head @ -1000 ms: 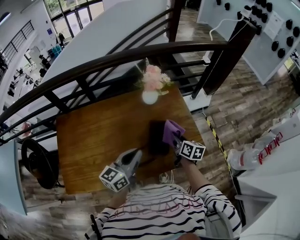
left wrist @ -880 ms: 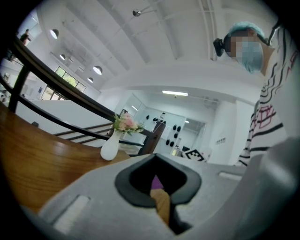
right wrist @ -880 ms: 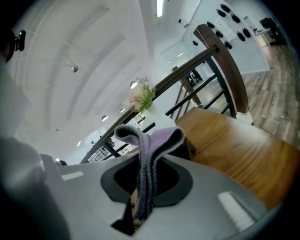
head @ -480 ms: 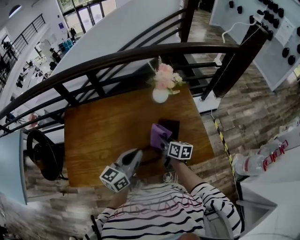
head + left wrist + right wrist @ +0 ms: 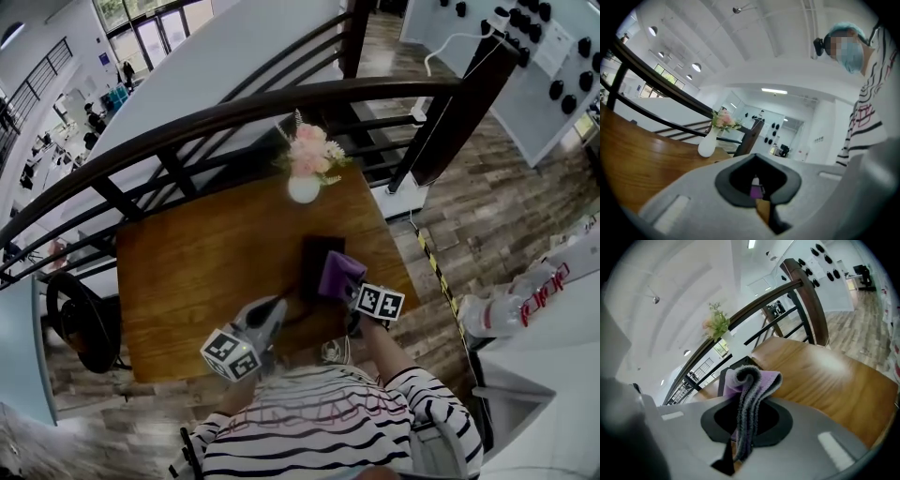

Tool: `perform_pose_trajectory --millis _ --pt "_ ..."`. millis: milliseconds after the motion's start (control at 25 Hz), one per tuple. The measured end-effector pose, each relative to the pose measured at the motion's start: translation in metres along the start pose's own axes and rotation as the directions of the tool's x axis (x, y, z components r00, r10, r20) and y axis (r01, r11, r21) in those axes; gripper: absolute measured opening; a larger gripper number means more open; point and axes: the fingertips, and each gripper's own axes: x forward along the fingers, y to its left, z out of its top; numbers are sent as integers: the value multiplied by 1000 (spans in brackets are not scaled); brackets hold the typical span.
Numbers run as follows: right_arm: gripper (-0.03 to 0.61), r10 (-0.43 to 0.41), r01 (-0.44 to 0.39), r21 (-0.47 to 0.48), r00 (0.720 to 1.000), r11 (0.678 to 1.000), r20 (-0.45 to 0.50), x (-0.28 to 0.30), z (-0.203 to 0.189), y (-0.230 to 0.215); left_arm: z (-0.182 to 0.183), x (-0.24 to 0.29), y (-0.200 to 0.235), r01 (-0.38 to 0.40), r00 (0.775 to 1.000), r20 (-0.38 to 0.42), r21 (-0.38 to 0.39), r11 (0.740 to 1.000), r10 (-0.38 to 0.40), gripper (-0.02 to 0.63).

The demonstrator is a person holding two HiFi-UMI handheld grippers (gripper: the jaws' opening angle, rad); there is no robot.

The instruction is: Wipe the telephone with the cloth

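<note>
Clad in white long-sleeved top with black stripes (image 5: 319, 436) at six o'clock (teal cloth cap (image 5: 843, 29)); grey plastic left gripper (image 5: 275, 307), right gripper (image 5: 352, 286) alike.

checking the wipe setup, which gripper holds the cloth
The right gripper, jaws shut on the purple cloth over the telephone; the left gripper is shut on nothing.

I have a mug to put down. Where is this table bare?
The table's left half is bare, from the railing side to the near edge, left of the vase and left gripper. Crowded at right: telephone, cloth and right gripper.
</note>
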Motion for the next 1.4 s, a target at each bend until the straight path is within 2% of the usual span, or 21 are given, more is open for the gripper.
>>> perform_pose_trajectory --millis 280,480,600,760,920,1000,1080,1200,1400 --pt "37 -81 79 40 995 996 50 -27 9 -37 -5 18 -12 64 998 -20 0 998 -64 0" --pt "37 -67 63 51 995 997 76 -34 12 -30 -4 19 -14 77 997 -22 3 997 -77 0" --pt "37 0 -5 44 996 999 95 -36 15 -1 -2 15 -12 69 997 -18 3 998 -69 0" --pt "37 137 -140 28 987 990 88 -27 6 54 0 3 -7 47 999 -8 6 999 -47 0" --pt "37 264 -265 27 964 964 38 -8 -13 107 5 -14 1 9 1000 9 8 1000 -9 0" --pt "37 290 -289 16 957 957 -11 3 -27 122 7 -21 4 -12 1000 16 9 1000 11 0" --pt "37 284 -285 7 957 959 -60 14 -42 125 8 -27 6 -27 999 21 8 1000 27 0" --pt "37 230 -233 -14 967 972 -106 24 -58 114 8 -34 7 -41 999 22 6 999 41 0" --pt "37 132 -134 -13 985 991 -110 19 -64 75 4 -32 7 -27 1000 11 5 1000 27 0"
